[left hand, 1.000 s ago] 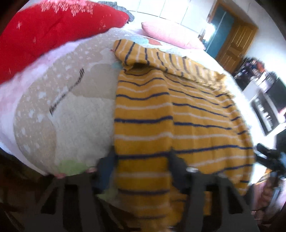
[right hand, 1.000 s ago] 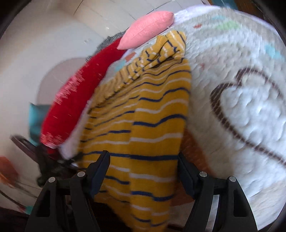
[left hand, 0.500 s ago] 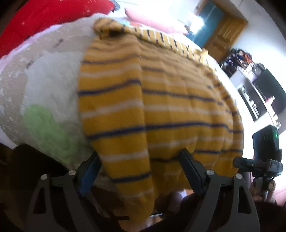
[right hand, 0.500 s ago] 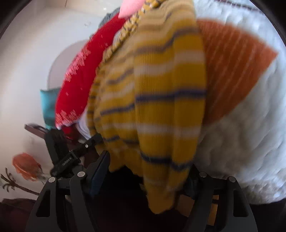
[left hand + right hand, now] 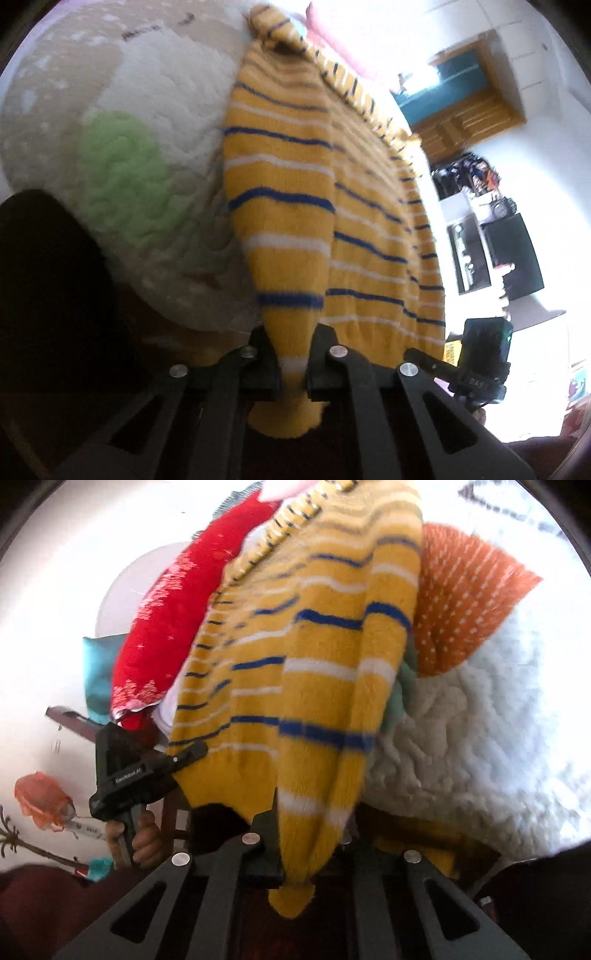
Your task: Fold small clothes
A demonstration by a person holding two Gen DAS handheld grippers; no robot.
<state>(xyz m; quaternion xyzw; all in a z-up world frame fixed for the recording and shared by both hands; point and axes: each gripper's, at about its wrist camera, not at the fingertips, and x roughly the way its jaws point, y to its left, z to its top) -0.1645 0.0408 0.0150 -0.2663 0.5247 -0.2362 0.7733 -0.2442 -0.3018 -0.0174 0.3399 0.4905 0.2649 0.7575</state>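
The left hand-held gripper (image 5: 293, 363) has its two black fingers squeezed tight on a bottom corner of the yellow striped sweater (image 5: 295, 206). A small yellow bit of the hem pokes out below the fingers, toward the camera. The right hand-held gripper (image 5: 314, 842) is pinched on the other bottom corner of the same sweater (image 5: 303, 672), and a yellow tip hangs down past its fingers too.

From both grippers the sweater stretches up and away, with blue and white lines running across it. Its far end still lies on the bed, on a fluffy white blanket (image 5: 155, 92). The sweater's bottom edge runs between the two grippers.

Just left of the left gripper, the blanket has a green patch (image 5: 125, 177), and the blanket's rounded edge drops off close to the fingers. Below that edge it is dark. To the right of this gripper there is open air, and the right gripper's black body shows there.

Just right of the right gripper, the blanket has an orange patch with white dots (image 5: 465, 598). To its left, past the sweater's side edge, lies a red pillow (image 5: 173, 620).

Far off beyond the left gripper stands a wooden door (image 5: 469, 118).
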